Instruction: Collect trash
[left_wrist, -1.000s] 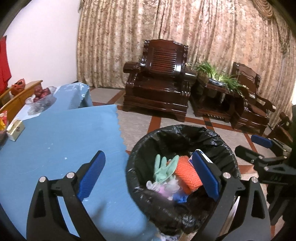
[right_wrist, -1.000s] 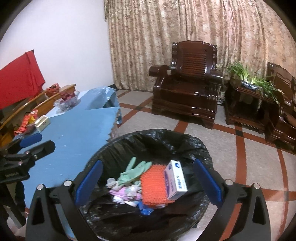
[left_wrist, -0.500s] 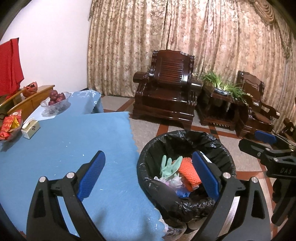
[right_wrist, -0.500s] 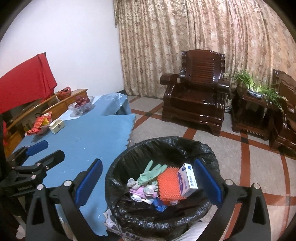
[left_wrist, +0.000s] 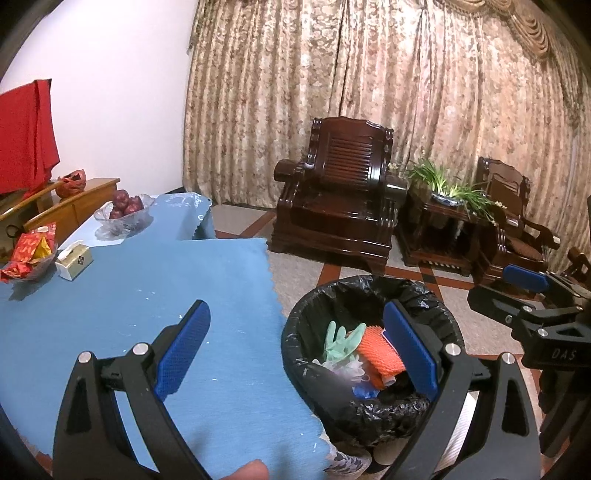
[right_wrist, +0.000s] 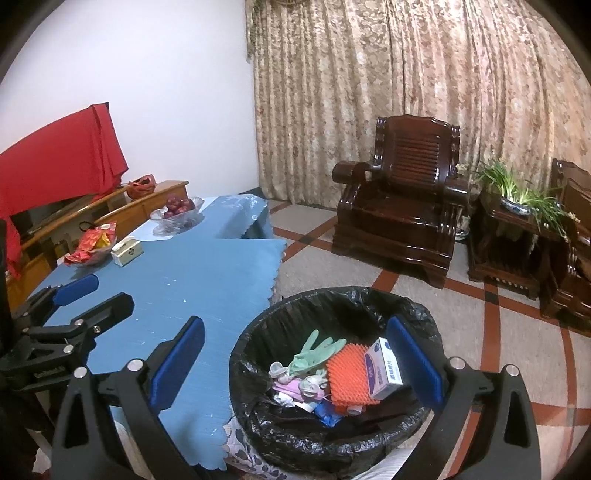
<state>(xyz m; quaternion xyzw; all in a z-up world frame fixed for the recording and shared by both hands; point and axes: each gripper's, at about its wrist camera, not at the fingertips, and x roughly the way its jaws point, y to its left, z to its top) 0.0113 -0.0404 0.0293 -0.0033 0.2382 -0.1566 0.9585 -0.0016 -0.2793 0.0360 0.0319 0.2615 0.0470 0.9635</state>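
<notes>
A bin lined with a black bag (left_wrist: 295, 354) (right_wrist: 240, 358) stands on the floor beside the blue-clothed table. Inside lie a green rubber glove (left_wrist: 341, 339) (right_wrist: 317, 349), an orange mesh pad (left_wrist: 380, 356) (right_wrist: 347, 374), a white and purple carton (right_wrist: 384, 369) and pale crumpled bits (right_wrist: 295, 384). My left gripper (left_wrist: 295, 328) is open and empty, spanning the table edge and the bin. My right gripper (right_wrist: 295, 339) hangs open and empty above the bin. Each gripper shows in the other's view: the right gripper (left_wrist: 506, 291), the left gripper (right_wrist: 92, 299).
The blue table (left_wrist: 166, 295) carries a tissue box (left_wrist: 74, 262), a glass fruit bowl (left_wrist: 125, 214) and a bowl of red packets (left_wrist: 29, 251). Dark wooden armchairs (right_wrist: 402, 221), a plant stand (right_wrist: 517, 206) and curtains lie beyond. A person's fingertip (left_wrist: 251, 472) shows below.
Both grippers have risen and drawn back from the bin, which now looks smaller and lower in both views. More of the table and its far items has come into view.
</notes>
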